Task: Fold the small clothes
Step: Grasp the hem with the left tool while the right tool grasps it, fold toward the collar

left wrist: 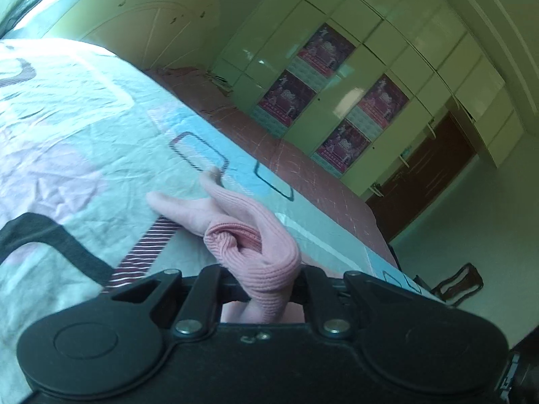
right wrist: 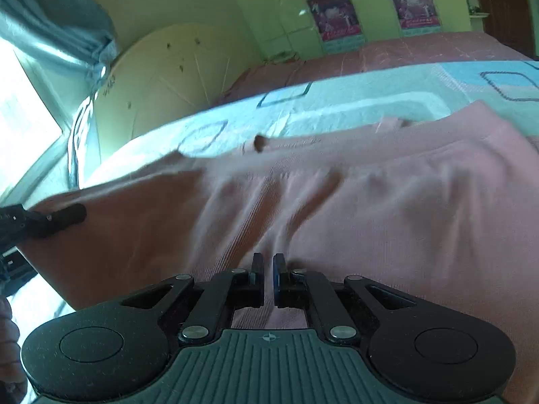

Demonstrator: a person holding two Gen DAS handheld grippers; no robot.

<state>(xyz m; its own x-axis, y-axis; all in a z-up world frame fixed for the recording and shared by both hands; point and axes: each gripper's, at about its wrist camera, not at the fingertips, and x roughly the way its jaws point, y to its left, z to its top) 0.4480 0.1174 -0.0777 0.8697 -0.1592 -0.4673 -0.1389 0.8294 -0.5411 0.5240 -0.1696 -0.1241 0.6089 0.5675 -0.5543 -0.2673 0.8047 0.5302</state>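
Between both sets of jaws: pink knit garment (right wrist: 337,202), lying over the patterned bedsheet (left wrist: 84,118).
Left gripper (left wrist: 266,279) is clamping a bunched ribbed fold; right gripper (right wrist: 268,266) is nipping the fabric, jaws nearly closed. Wardrobe (left wrist: 387,67) standing well beyond.

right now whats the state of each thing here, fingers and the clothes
left gripper: fingers hidden, pink ribbed fabric bunched between them
right gripper: fingers closed on a pinch of cloth
pink garment: spread on the bed, wrinkled, one corner lifted, not folded
bedsheet: flat, creased
wardrobe doors: shut
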